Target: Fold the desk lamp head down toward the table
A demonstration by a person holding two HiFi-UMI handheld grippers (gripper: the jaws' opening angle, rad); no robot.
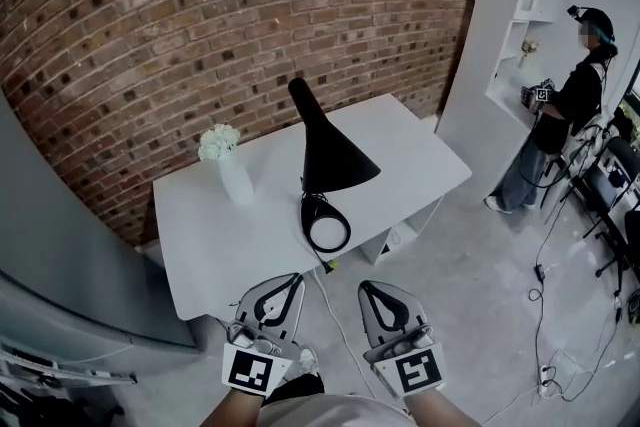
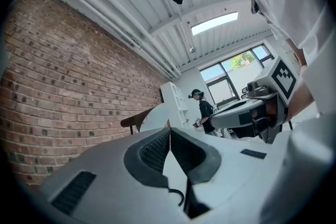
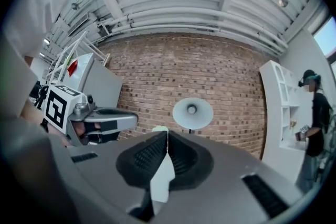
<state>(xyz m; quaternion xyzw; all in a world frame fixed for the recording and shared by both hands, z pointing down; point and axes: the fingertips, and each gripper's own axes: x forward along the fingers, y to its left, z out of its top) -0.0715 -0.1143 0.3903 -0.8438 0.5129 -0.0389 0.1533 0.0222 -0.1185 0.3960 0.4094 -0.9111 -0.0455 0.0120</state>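
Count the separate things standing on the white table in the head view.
2. The black desk lamp stands near the middle of the table; the white vase of flowers stands left of it. The lamp could hide something small behind it.

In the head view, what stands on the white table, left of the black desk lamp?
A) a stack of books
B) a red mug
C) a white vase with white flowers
C: a white vase holding white flowers stands on the table, left of the desk lamp and apart from it.
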